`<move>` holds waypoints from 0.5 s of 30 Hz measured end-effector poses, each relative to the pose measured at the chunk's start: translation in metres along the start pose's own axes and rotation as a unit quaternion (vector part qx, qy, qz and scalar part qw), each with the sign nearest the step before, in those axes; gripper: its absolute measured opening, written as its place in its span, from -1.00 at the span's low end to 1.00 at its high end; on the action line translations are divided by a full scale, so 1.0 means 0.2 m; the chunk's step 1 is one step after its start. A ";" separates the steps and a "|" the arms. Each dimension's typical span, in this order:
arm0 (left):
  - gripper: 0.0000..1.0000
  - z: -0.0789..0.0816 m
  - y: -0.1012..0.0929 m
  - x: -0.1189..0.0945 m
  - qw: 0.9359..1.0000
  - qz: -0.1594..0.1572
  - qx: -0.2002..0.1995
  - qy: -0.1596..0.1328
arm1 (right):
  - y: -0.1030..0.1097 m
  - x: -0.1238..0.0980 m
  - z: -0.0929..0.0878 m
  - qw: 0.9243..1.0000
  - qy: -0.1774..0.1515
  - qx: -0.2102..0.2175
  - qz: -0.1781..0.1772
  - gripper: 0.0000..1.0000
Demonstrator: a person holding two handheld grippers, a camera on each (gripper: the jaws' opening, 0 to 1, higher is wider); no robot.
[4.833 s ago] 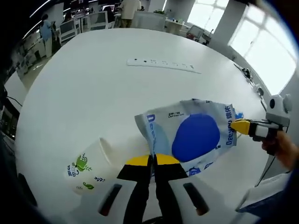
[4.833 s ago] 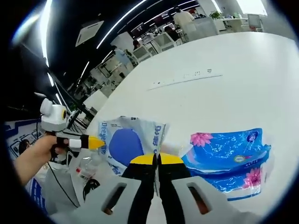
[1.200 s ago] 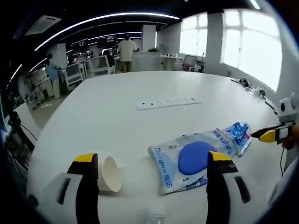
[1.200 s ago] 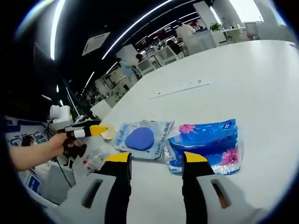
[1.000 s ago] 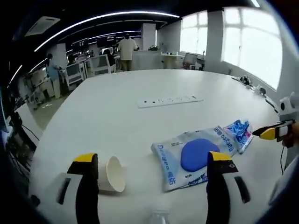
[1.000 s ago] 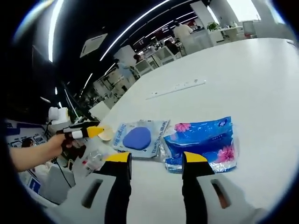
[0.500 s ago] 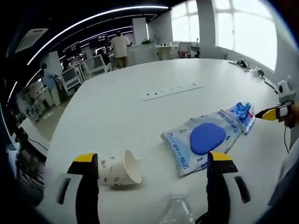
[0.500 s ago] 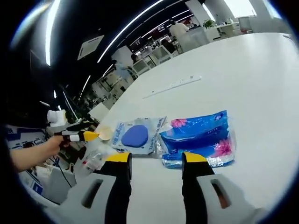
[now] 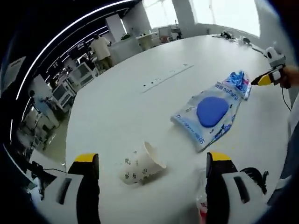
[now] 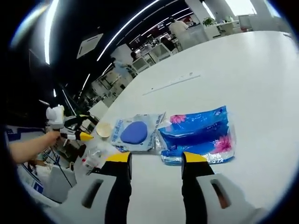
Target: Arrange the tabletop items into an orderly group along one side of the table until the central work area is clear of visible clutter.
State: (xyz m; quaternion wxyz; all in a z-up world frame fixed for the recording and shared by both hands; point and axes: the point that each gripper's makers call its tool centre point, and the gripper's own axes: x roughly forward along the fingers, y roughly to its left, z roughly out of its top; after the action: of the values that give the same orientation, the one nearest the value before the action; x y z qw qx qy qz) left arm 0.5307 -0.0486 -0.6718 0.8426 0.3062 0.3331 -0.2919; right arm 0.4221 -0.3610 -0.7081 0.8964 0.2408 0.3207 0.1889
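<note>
Let go of the white pouch (image 9: 211, 112) since some seconds back, when both sets of jaws were clamped on its edges; drawn back from it since, left gripper (image 10: 87, 136) swung off toward 9 o'clock in the right gripper view, right gripper (image 10: 156, 158) eased back only a little.

Jaws of both now standing wide apart, holding nothing.

Pouch laid flat on the white worktop (image 9: 117, 107), edge to edge with the blue flowered tissue pack (image 10: 198, 135) at its 3 o'clock in the right gripper view; apparently set so on purpose, two flat packs side by side near the person's edge, the start of the orderly row.

Paper cup (image 9: 140, 164) left lying on its side, mouth toward 2 o'clock in the left gripper view, between the left jaws' tips and apart from the pouch; probably next to be taken, hence the open jaws on either side of it.

Clear plastic bottle (image 10: 92, 158) lying close to the near edge at 8 o'clock of the pouch; likewise not yet stood up or lined up.

Power strip (image 9: 166, 78) out toward 12 o'clock, well apart from the group, in the middle area still to be cleared.

Roughly half done by this showing; cup likely to roll if nudged rather than gripped by its rim.
</note>
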 end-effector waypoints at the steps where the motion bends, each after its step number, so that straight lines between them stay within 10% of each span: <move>1: 0.94 -0.01 0.00 0.00 1.000 -0.005 0.021 0.008 | 0.00 0.00 0.00 1.000 0.001 0.000 -0.001 -0.19; 15: 0.76 -0.03 0.00 0.06 0.995 -0.028 0.082 0.043 | -0.02 0.00 -0.01 1.000 0.005 0.008 -0.006 -0.19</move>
State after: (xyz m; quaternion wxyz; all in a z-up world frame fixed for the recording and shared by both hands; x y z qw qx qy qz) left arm 0.5364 -0.0472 -0.6847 0.7909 0.3772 0.3527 -0.3284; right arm 0.4212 -0.3627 -0.7124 0.8937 0.2456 0.3282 0.1824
